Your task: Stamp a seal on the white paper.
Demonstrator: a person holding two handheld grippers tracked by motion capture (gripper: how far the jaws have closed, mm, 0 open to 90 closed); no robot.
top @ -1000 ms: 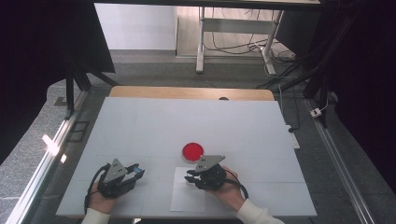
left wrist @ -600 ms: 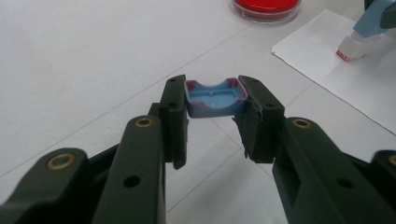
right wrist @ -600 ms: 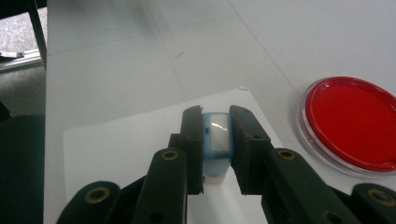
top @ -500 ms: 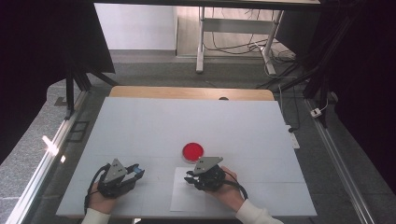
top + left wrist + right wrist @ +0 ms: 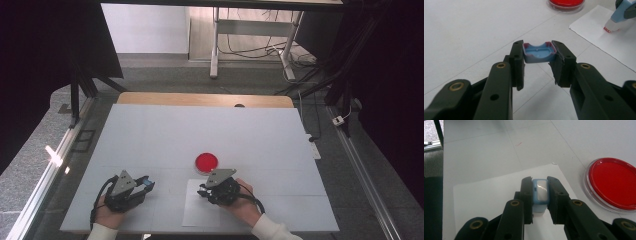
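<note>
- High view: your left gripper (image 5: 145,184) rests near the front left of the white table (image 5: 150,135), with something blue at its fingers. Your right gripper (image 5: 202,190) sits over the sheet of white paper (image 5: 197,215) at the front middle. The red ink pad (image 5: 206,162), a round clear-rimmed dish, lies just beyond the paper's far edge, close to your right gripper.
- Left gripper view: your fingers (image 5: 517,62) are clamped on the blue stamp cap (image 5: 539,52), its hollow side facing up, with red stains along its rim. It is held above the table. Farther off, at the upper right, the blue stamp (image 5: 617,18) stands tilted with its red-edged tip on the paper (image 5: 604,40), and the ink pad (image 5: 566,3) sits at the top edge.
- Right gripper view: your fingers (image 5: 527,192) are clamped on the stamp (image 5: 540,195), one on each side of its light blue body, and it points down at the paper (image 5: 486,197). The ink pad (image 5: 611,182) lies to the right, just beside the paper's corner.
</note>
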